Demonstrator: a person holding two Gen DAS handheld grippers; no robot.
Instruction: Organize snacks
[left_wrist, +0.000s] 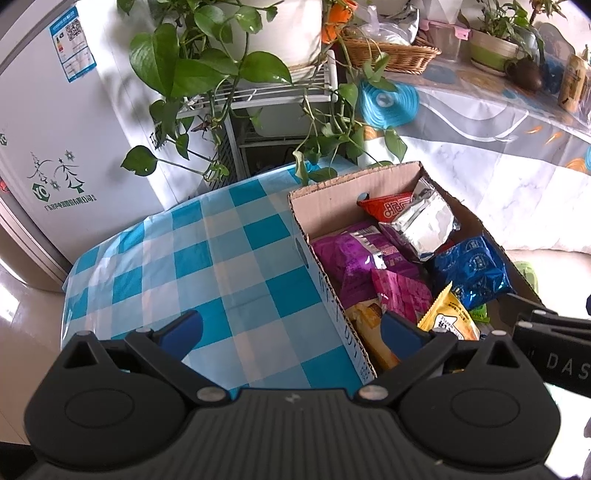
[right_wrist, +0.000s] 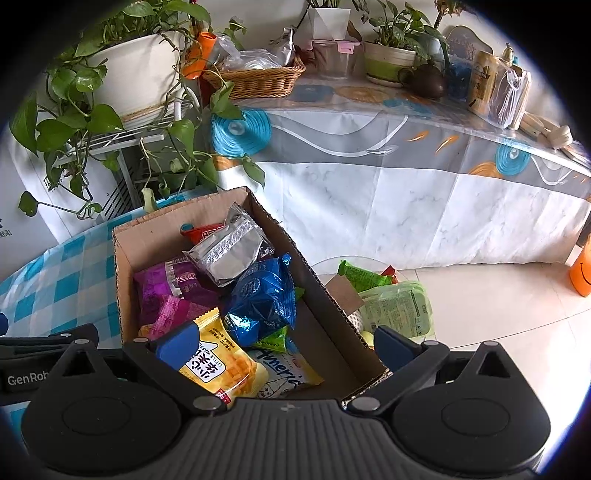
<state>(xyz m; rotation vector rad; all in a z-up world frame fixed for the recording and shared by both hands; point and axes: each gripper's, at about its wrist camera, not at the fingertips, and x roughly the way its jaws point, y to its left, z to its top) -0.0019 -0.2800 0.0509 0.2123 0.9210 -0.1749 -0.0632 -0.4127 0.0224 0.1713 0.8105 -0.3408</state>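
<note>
A cardboard box (left_wrist: 325, 210) (right_wrist: 147, 240) stands on a blue-checked tablecloth (left_wrist: 207, 266) and holds several snack packs: silver (right_wrist: 229, 254), blue (right_wrist: 262, 295), purple (right_wrist: 166, 291), red (right_wrist: 203, 232) and a yellow waffle pack (right_wrist: 225, 365). My left gripper (left_wrist: 291, 332) is open and empty, straddling the box's near-left wall. My right gripper (right_wrist: 284, 345) is open and empty above the box's near end, its left fingertip (right_wrist: 177, 343) by the yellow pack. More green packs (right_wrist: 395, 310) lie on a glass plate (right_wrist: 332, 264) right of the box.
A white fridge (left_wrist: 48, 147) stands at the left. A potted vine on a white rack (left_wrist: 258, 85) hangs behind the box. A long table with a patterned cloth (right_wrist: 406, 177) carries a wicker basket (right_wrist: 258, 79), pots and jars. Pale tiled floor (right_wrist: 498, 306) lies to the right.
</note>
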